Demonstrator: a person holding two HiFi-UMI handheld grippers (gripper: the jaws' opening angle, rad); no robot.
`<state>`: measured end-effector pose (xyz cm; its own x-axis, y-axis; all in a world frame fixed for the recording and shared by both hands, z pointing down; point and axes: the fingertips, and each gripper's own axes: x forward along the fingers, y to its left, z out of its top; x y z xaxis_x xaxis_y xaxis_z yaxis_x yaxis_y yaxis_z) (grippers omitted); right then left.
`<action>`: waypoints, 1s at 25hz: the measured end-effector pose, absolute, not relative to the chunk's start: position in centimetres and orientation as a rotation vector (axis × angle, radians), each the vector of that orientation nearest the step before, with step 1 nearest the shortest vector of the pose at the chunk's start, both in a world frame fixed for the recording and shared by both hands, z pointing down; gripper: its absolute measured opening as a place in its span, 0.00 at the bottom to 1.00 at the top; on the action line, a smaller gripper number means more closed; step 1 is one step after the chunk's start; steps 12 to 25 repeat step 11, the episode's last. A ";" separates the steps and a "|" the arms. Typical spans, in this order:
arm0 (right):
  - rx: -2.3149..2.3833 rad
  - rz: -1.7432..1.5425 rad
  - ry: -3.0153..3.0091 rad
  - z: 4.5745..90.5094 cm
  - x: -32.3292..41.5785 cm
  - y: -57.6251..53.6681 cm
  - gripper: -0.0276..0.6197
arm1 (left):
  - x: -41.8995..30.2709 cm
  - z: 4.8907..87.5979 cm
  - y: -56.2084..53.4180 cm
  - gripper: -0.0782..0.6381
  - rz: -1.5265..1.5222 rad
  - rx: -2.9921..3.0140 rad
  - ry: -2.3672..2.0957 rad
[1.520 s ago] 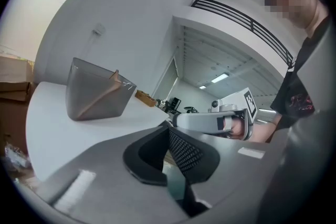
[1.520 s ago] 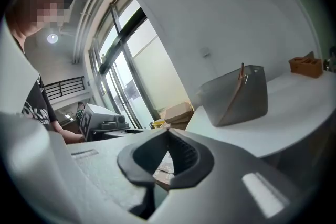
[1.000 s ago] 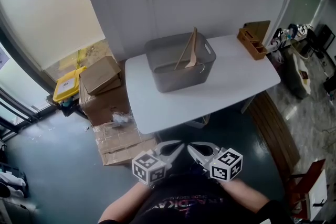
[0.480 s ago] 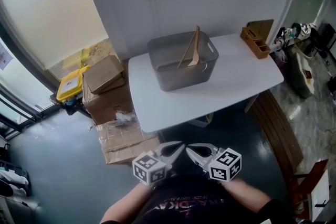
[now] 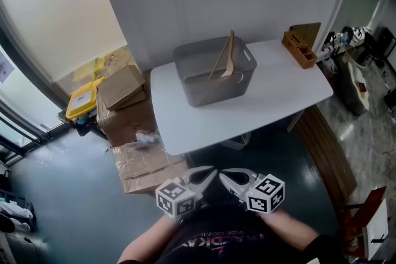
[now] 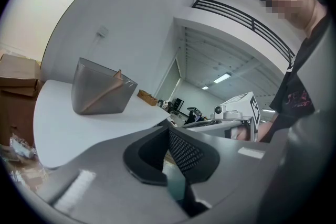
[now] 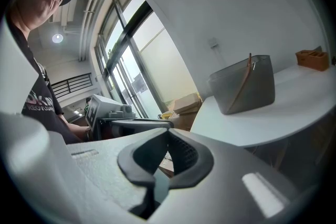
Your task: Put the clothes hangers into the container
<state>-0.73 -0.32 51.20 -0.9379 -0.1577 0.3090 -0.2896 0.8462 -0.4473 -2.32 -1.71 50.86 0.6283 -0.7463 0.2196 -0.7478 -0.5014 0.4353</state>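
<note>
A grey plastic container (image 5: 213, 74) stands on the white table (image 5: 278, 96), with wooden clothes hangers (image 5: 224, 62) leaning inside it and poking above the rim. Both grippers are held close to my body, well short of the table's near edge. My left gripper (image 5: 210, 171) and my right gripper (image 5: 224, 174) point toward each other, tips almost touching. Each is shut with nothing between its jaws. The left gripper view shows the container (image 6: 100, 93) far off, as does the right gripper view (image 7: 245, 86).
A wooden organiser (image 5: 300, 46) sits at the table's far right corner. Cardboard boxes (image 5: 124, 102) and a yellow lid (image 5: 80, 101) lie on the floor left of the table. A wooden bench (image 5: 325, 157) and a red-framed chair (image 5: 365, 219) stand to the right.
</note>
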 end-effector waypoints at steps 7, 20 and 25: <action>0.343 0.727 -2.763 51.1 -0.8 -0.1 0.05 | -2.5 50.8 -1.4 0.11 0.002 2.358 -1.178; 0.341 0.736 -2.764 51.1 -1.0 -0.3 0.05 | -2.7 50.8 -1.5 0.11 0.000 2.355 -1.178; 0.341 0.736 -2.764 51.1 -1.0 -0.3 0.05 | -2.7 50.8 -1.5 0.11 0.000 2.355 -1.178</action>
